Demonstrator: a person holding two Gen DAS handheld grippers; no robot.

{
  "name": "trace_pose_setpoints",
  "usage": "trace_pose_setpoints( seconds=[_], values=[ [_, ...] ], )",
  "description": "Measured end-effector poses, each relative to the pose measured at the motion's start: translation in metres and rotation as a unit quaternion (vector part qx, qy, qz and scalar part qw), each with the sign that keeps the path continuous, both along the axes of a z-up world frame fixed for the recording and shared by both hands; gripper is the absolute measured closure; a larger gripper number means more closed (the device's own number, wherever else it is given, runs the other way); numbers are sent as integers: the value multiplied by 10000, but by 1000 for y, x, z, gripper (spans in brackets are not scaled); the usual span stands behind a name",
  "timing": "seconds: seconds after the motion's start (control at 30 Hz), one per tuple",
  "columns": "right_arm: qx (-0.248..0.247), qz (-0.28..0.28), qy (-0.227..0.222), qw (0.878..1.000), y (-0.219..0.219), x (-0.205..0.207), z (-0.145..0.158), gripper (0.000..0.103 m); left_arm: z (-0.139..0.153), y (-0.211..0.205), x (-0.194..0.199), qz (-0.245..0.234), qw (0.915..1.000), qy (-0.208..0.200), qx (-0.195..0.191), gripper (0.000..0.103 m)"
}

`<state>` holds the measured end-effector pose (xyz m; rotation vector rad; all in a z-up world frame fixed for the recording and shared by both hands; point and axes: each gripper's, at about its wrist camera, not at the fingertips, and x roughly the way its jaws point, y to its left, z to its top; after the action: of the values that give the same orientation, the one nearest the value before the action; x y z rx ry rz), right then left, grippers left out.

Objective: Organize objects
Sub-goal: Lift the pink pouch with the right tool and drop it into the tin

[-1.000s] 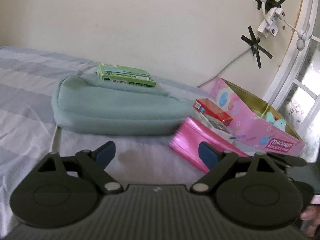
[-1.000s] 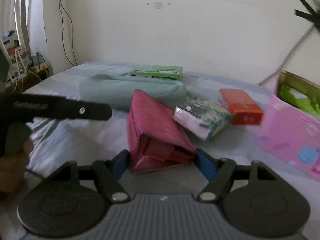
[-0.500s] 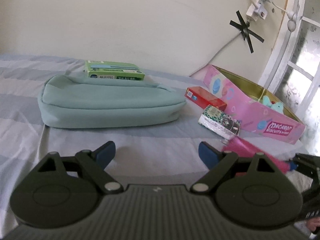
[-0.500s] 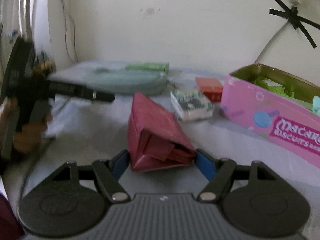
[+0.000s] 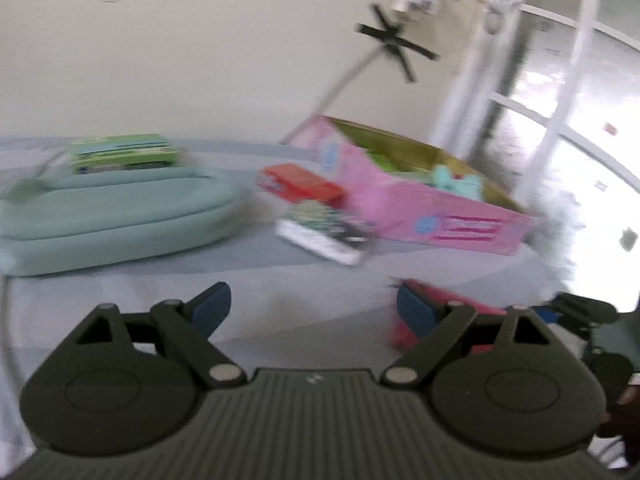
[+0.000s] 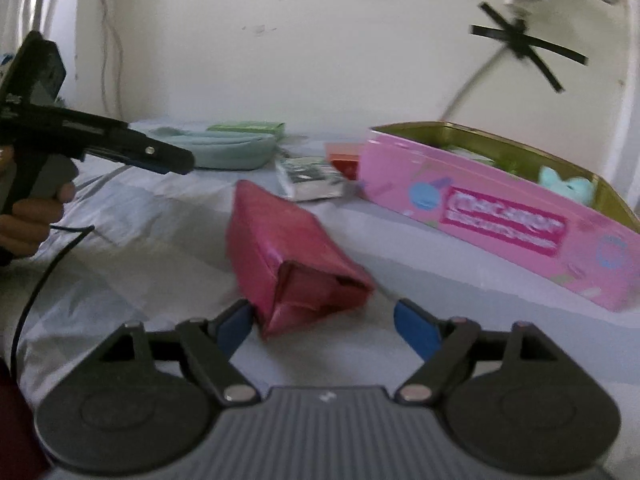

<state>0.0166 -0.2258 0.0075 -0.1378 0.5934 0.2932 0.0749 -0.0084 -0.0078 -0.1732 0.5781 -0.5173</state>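
Left wrist view blurs; right hand-held gripper opening, magenta packet released.

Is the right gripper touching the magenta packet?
Cannot tell. In the right wrist view the opening right gripper shows bedsheet beside one pad; the other pad meets the magenta packet without a visible gap.

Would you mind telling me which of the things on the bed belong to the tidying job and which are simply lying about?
Likely for the job:
- magenta packet, between the opening right fingers
- pink tin
- tissue pack
- red box
- green box
- teal pouch

Just there:
- taped cable on the wall
- window
- black cord
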Motion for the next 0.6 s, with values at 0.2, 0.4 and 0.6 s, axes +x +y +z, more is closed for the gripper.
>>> trace_pose_setpoints(
  seconds=[0.2, 0.4, 0.6],
  values=[
    [202, 0, -32, 9998, -15, -13, 2, 20, 3, -40, 10, -727, 9965, 382, -176, 11],
    [379, 224, 117, 9990, -9, -5, 2, 20, -2, -76, 14, -1161, 9919, 519, 62, 11],
    [593, 189, 253, 9977, -5, 10, -4, 40, -1, -96, 22, -1524, 9860, 672, 55, 21]
  ],
)
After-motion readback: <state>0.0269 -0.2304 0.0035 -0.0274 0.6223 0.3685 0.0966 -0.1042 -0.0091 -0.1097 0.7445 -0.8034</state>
